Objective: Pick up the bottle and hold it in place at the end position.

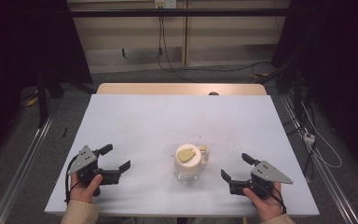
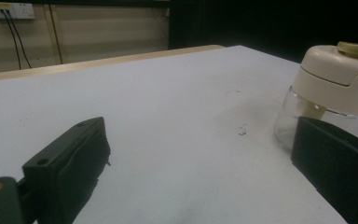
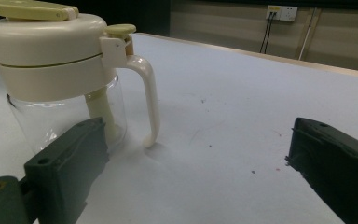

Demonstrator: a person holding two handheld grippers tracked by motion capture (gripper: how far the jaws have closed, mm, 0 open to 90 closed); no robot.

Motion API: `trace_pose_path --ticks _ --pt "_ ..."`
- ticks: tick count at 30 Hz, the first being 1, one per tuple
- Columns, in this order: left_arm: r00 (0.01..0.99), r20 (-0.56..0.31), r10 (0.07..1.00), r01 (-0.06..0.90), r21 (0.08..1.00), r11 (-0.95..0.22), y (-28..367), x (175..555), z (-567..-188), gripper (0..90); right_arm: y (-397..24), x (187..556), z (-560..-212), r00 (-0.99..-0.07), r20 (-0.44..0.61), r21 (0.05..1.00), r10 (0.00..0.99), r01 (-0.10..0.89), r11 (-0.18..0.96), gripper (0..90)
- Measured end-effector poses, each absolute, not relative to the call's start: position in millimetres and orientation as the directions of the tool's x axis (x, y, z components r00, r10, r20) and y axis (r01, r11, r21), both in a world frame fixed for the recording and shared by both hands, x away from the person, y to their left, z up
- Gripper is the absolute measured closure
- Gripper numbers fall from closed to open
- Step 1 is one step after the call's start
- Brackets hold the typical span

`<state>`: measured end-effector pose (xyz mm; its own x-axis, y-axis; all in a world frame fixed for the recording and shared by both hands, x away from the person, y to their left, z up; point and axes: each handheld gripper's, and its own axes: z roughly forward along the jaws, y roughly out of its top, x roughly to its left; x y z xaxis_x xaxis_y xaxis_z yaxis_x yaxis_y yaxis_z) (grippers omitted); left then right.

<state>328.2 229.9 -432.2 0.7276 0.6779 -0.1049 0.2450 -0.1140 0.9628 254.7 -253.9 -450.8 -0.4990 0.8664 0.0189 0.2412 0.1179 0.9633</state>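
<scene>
Jar (image 1: 188, 163) on white table (image 1: 135, 121); dark room, wall sockets (image 1: 164, 3).

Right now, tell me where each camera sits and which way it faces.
High view: above the person's side, looking forward and down on the table; both hands, left gripper and right gripper show.
Left gripper view: on the left gripper, looking past its open jaws at the jar.
Right gripper view: on the right gripper, facing the jar's handle.
All share the jar.
</scene>
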Motion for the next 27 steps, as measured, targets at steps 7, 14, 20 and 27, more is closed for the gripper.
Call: trace_pose_path --ticks 7,14,20,27 --pt "0.729 -0.101 0.677 0.245 0.962 -0.120 229.1 327.7 -432.1 3.6 -253.1 255.3 -450.2 -0.498 0.025 0.964 0.867 0.243 0.111 4.5" --pt "0.733 -0.095 0.674 0.237 0.964 -0.121 226.3 328.2 -431.3 3.7 -244.7 256.2 -449.7 -0.507 0.018 0.963 0.862 0.241 0.122 5.0" --pt "0.733 -0.092 0.674 0.244 0.960 -0.134 225.6 327.1 -432.3 3.7 -234.8 257.5 -447.2 -0.527 0.013 0.964 0.849 0.232 0.129 5.8" --pt "0.730 -0.091 0.677 0.244 0.961 -0.133 227.8 325.5 -432.5 3.9 -224.6 258.8 -446.5 -0.547 0.033 0.963 0.836 0.242 0.120 6.9"
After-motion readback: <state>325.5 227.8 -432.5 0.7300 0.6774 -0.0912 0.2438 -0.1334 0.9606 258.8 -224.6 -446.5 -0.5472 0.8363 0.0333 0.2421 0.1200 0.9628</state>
